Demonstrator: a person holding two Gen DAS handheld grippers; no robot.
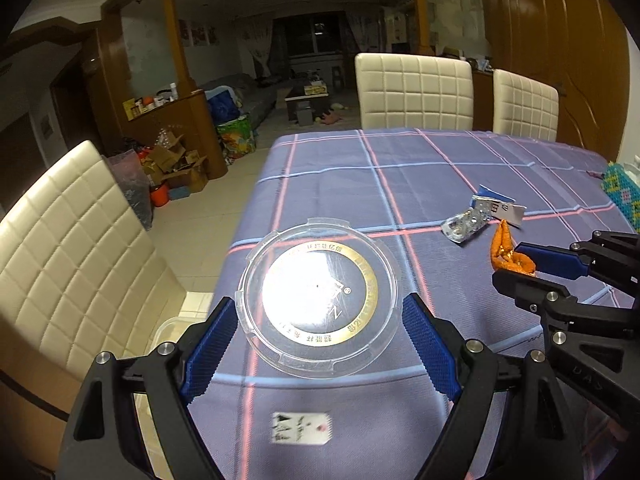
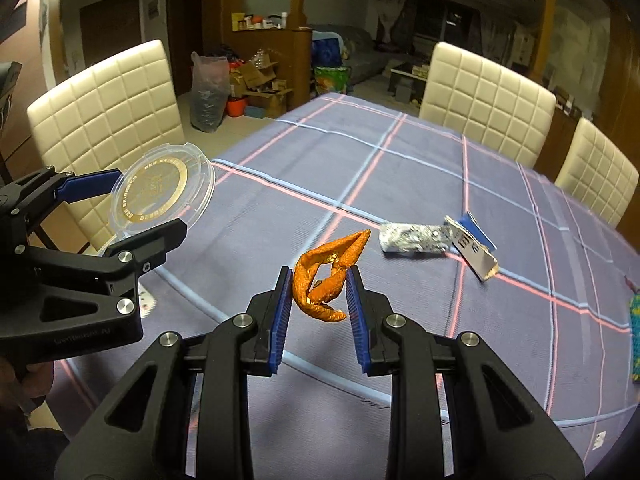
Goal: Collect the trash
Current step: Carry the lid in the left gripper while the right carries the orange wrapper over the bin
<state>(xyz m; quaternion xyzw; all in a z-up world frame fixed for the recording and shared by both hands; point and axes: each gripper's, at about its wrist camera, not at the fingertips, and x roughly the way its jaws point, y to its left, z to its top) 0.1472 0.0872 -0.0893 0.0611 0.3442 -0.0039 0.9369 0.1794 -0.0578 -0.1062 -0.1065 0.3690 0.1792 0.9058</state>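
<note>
I am looking over the bench (image 2: 400, 184), which is wearing a purple cloth crossed with pink and pale blue lines, and cream quilted chairs (image 2: 100, 108) are standing along its left side and far end. My left gripper (image 1: 318, 316) is carrying a clear round lid (image 1: 320, 300) with a gold ring printed on it; its blue fingers (image 1: 208, 344) are standing wide and pressing on opposite edges of the lid, which is hanging clear of the cloth, over the bench's near left part. In the right wrist view the same lid (image 2: 162, 192) is showing tilted at the left, in front of a chair. My right gripper (image 2: 318, 280) is holding an orange peel (image 2: 324, 280): the fingers are drawn in narrow and pinching the curled strip, whose tip is poking forward past them, and the peel is riding above the cloth, not lying on it. Farther out on the bench, to the right, a crumpled silver wrapper (image 2: 412, 238) is lying on a pink line, and just beside it, touching its right end, a blue and white card scrap (image 2: 474, 248) is lying partly propped up. Close under my left gripper a small white tag (image 1: 302, 428) with black marks is lying flat on the cloth. At the bench's right edge a bit of green and yellow beadwork (image 1: 622, 192) is peeking in; I cannot tell what it belongs to.
</note>
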